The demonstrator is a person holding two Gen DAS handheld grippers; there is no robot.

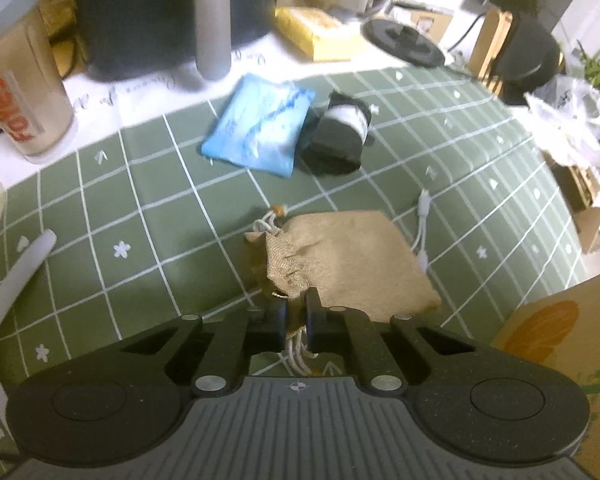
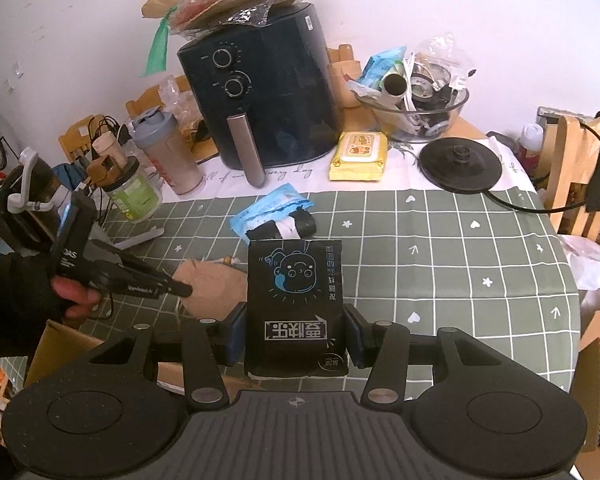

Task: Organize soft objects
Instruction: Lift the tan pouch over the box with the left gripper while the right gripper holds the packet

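Jaws on your left gripper point(image 1: 297, 316) are pressed together on the gathered neck of the burlap pouch point(image 1: 340, 256), drawstring cord hanging out just behind the pads. Jaws on your right gripper point(image 2: 296, 336) are part spread and clamped on the sides of the black packet point(image 2: 296, 300), which stands up between them over the tabletop's near edge.

Biggest first: the green checked tabletop point(image 1: 140, 216) carries everything. The cardboard box point(image 1: 560, 344) sits at its near edge, just right of the left gripper in that wrist view; probably the drop spot, though I can't confirm that.

The pouch lies flat, long axis running from the pinched neck away and to the right, so the body trails off toward the box side. Lifting by the neck should let it hang below the jaws.

Farther back, well apart from the pouch, the blue packet point(image 1: 260, 128) touches the rolled black sock bundle point(image 1: 338, 136). The left gripper is nearer to both.

Small: a white cable point(image 1: 422, 224) lies just beside the pouch's far-right edge; watch for a snag.
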